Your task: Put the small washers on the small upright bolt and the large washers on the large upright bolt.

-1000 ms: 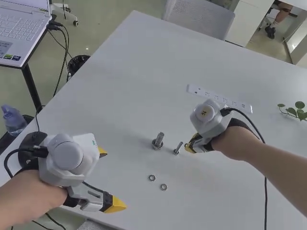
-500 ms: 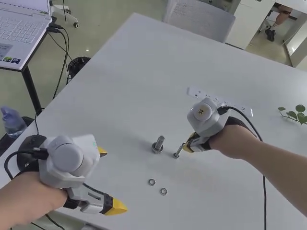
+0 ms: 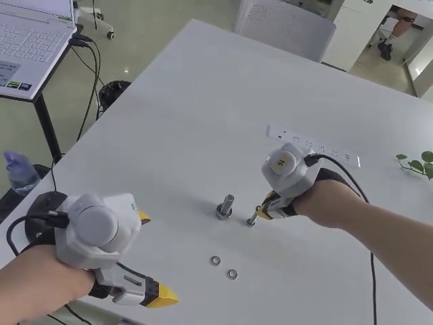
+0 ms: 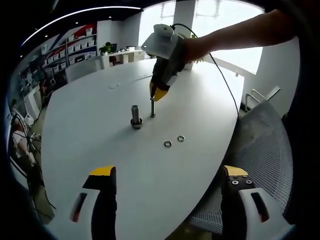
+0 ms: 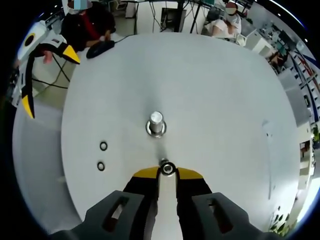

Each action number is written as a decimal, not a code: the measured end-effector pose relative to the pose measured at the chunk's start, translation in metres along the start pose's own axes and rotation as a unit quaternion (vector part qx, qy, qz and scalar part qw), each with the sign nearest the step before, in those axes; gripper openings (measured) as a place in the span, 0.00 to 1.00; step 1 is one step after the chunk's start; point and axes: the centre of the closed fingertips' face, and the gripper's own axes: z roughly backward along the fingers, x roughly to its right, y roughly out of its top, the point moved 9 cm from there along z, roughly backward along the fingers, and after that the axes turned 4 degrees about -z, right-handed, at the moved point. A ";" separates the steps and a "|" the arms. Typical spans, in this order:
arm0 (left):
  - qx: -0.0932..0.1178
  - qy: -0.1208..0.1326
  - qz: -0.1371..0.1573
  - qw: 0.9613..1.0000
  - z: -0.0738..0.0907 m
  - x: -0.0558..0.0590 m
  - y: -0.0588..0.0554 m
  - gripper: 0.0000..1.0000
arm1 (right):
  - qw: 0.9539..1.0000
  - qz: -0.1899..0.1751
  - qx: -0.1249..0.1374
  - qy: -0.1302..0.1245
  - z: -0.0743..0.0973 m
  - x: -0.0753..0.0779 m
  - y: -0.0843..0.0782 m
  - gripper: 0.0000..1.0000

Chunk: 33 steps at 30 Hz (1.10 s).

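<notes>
The large upright bolt (image 3: 225, 206) stands mid-table, with the small upright bolt (image 3: 252, 218) just to its right. My right gripper (image 3: 260, 213) is at the top of the small bolt, its jaws nearly together on a small washer (image 5: 167, 167) that sits over the bolt's tip. The large bolt (image 5: 156, 122) is just beyond. Two loose washers (image 3: 215, 260) (image 3: 232, 274) lie flat in front of the bolts, and appear again as washers (image 4: 168, 144) (image 4: 181, 138) ahead of my left gripper (image 4: 169, 172). That left gripper (image 3: 154, 256) is open, holds nothing, and hovers at the near left table edge.
A white power strip (image 3: 312, 147) lies beyond the right gripper. A plant sprig (image 3: 416, 162) is at the far right. Off the table's left are a laptop (image 3: 30, 40), cables and a bottle (image 3: 17, 172). A mesh chair (image 3: 284, 30) stands behind the table (image 3: 176, 128).
My right gripper has closed in from the right onto the top of the small bolt. The left gripper has stayed open at the near edge. The head view has shifted slightly.
</notes>
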 end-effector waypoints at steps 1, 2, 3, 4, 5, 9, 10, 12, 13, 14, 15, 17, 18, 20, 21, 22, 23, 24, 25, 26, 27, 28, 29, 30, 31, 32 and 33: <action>0.000 0.000 0.000 1.000 0.000 0.000 0.000 0.86 | 1.000 0.001 -0.001 0.000 -0.001 0.000 0.000 0.12; -0.001 0.000 0.001 1.000 0.000 0.000 0.000 0.86 | 1.000 0.001 -0.001 0.000 -0.001 0.000 0.000 0.12; 0.001 0.000 0.002 1.000 0.000 0.000 0.000 0.86 | 1.000 0.001 -0.002 0.000 -0.002 0.000 0.000 0.12; 0.001 0.000 0.003 1.000 -0.001 0.000 0.000 0.86 | 1.000 0.002 -0.002 0.000 -0.002 0.000 0.000 0.12; 0.001 -0.001 0.003 1.000 0.000 0.000 0.000 0.85 | 1.000 0.003 -0.003 0.000 -0.002 0.000 0.000 0.12; 0.000 0.000 0.003 1.000 0.000 -0.001 -0.001 0.85 | 1.000 0.006 -0.006 0.001 -0.005 0.000 -0.001 0.12; 0.001 0.000 0.004 1.000 0.000 -0.001 -0.001 0.85 | 1.000 0.006 -0.007 0.001 -0.006 0.000 -0.001 0.12; 0.002 0.001 0.006 1.000 0.000 -0.002 -0.002 0.84 | 1.000 0.008 -0.007 0.001 -0.007 0.000 -0.001 0.12; -0.002 0.001 0.007 1.000 0.000 -0.002 -0.003 0.84 | 1.000 0.010 -0.008 0.001 -0.008 0.000 -0.001 0.12; -0.002 0.001 0.006 1.000 0.000 -0.002 -0.003 0.84 | 1.000 0.010 -0.008 0.002 -0.009 0.000 -0.001 0.12; -0.002 0.001 0.006 1.000 0.000 -0.002 -0.004 0.84 | 1.000 0.011 -0.009 0.002 -0.009 0.000 -0.001 0.12; -0.001 0.000 0.010 1.000 0.000 -0.002 -0.005 0.84 | 1.000 0.012 -0.010 0.003 -0.011 0.000 -0.001 0.12; -0.002 0.001 0.009 1.000 0.000 -0.001 -0.005 0.84 | 1.000 0.013 -0.011 0.002 -0.012 0.000 -0.001 0.12; -0.004 0.001 0.008 1.000 0.000 -0.001 -0.005 0.84 | 1.000 0.011 -0.011 0.003 -0.013 -0.001 -0.002 0.12; -0.004 0.002 0.009 1.000 0.000 -0.001 -0.005 0.84 | 1.000 0.010 -0.011 0.004 -0.014 -0.001 -0.002 0.12; -0.004 0.002 0.010 1.000 0.000 -0.001 -0.005 0.84 | 1.000 0.011 -0.013 0.005 -0.015 -0.001 -0.003 0.12; -0.004 0.003 0.010 1.000 0.000 -0.002 -0.004 0.84 | 1.000 0.012 -0.013 0.005 -0.016 -0.001 -0.003 0.12; -0.004 0.003 0.009 1.000 0.000 -0.002 -0.004 0.84 | 1.000 0.011 -0.013 0.006 -0.018 -0.001 -0.004 0.12; -0.004 0.004 0.008 1.000 0.000 -0.002 -0.004 0.84 | 1.000 0.011 -0.013 0.006 -0.019 0.000 -0.004 0.12; -0.005 0.004 0.009 1.000 0.000 -0.003 -0.004 0.84 | 1.000 0.012 -0.013 0.007 -0.019 -0.001 -0.004 0.12; -0.005 0.004 0.010 1.000 0.000 -0.003 -0.004 0.84 | 1.000 0.011 -0.014 0.008 -0.020 -0.001 -0.004 0.12; -0.005 0.005 0.010 1.000 -0.001 -0.003 -0.004 0.84 | 1.000 0.010 -0.014 0.009 -0.021 -0.001 -0.005 0.12; -0.005 0.005 0.010 1.000 0.000 -0.003 -0.004 0.84 | 1.000 0.012 -0.014 0.009 -0.022 -0.001 -0.005 0.13; -0.007 0.005 0.010 1.000 0.000 -0.003 -0.004 0.84 | 1.000 0.012 -0.014 0.009 -0.023 -0.001 -0.005 0.13; -0.007 0.006 0.010 1.000 0.000 -0.004 -0.004 0.84 | 1.000 0.012 -0.014 0.010 -0.025 -0.001 -0.005 0.13; -0.007 0.006 0.010 1.000 0.000 -0.004 -0.004 0.84 | 1.000 0.012 -0.016 0.011 -0.026 -0.002 -0.005 0.13; -0.007 0.006 0.012 1.000 0.000 -0.004 -0.004 0.84 | 1.000 0.016 -0.017 0.011 -0.028 -0.002 -0.006 0.13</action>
